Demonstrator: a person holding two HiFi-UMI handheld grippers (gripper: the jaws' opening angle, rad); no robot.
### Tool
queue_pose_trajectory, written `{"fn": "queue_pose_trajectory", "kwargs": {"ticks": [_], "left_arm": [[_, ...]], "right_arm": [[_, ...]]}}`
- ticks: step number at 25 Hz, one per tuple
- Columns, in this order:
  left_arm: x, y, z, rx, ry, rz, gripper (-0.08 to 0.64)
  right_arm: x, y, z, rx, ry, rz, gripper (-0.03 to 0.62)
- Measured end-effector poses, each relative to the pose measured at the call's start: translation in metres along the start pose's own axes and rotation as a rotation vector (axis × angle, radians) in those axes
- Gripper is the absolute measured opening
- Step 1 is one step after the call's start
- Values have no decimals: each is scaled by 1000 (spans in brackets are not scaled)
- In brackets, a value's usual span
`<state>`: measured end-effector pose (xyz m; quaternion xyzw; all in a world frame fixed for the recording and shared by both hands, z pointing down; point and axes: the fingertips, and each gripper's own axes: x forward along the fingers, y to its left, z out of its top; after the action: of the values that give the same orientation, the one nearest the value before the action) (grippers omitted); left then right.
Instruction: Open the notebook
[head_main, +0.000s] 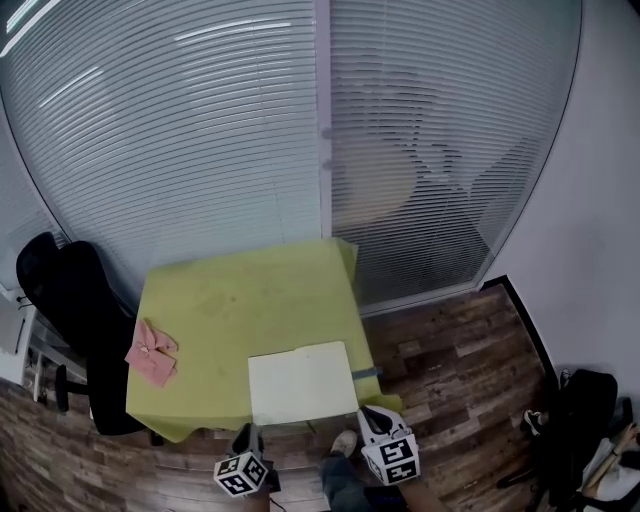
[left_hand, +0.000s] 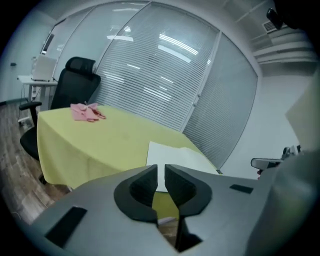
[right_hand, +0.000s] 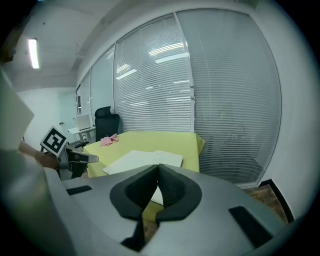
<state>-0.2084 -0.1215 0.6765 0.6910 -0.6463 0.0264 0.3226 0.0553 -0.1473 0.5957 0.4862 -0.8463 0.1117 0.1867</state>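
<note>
The notebook (head_main: 300, 382) lies flat at the near edge of the yellow-green table (head_main: 230, 300), showing a white face; a blue-grey strip sticks out at its right side. Both grippers hang just off that near edge, apart from the notebook. My left gripper (head_main: 247, 435) is below its left corner. In the left gripper view the left gripper (left_hand: 161, 172) shows a narrow gap with nothing in it, and the notebook (left_hand: 175, 156) lies beyond. My right gripper (head_main: 368, 415) is by the right corner. In the right gripper view the right gripper (right_hand: 158, 170) has its jaw tips touching, empty, before the notebook (right_hand: 142, 160).
A crumpled pink cloth (head_main: 152, 352) lies on the table's left edge. A black office chair (head_main: 70, 300) stands left of the table. A glass wall with blinds (head_main: 320, 150) runs behind. A dark bag (head_main: 580, 410) sits on the wooden floor at right. A person's shoe (head_main: 345, 445) is between the grippers.
</note>
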Motion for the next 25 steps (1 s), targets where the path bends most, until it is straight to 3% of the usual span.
{"fn": "queue_pose_trajectory", "kwargs": {"ticks": [4,10,19,25], "left_arm": [[-4,-23,27,136,-27,-27,37],[-19,-93,66,323,-112,-131,25],[-62,-151,121,366,-259,-228,25],[-72,-155,128,355,-283,-232,23]], "right_arm": [[-7,5,16,-12,-43,-13,14],[-28,11,43,-45,-104,-42,14],[-60,16,77,-56,-208,-74,14],[-73,18,84,-61,-228,-84,14]]}}
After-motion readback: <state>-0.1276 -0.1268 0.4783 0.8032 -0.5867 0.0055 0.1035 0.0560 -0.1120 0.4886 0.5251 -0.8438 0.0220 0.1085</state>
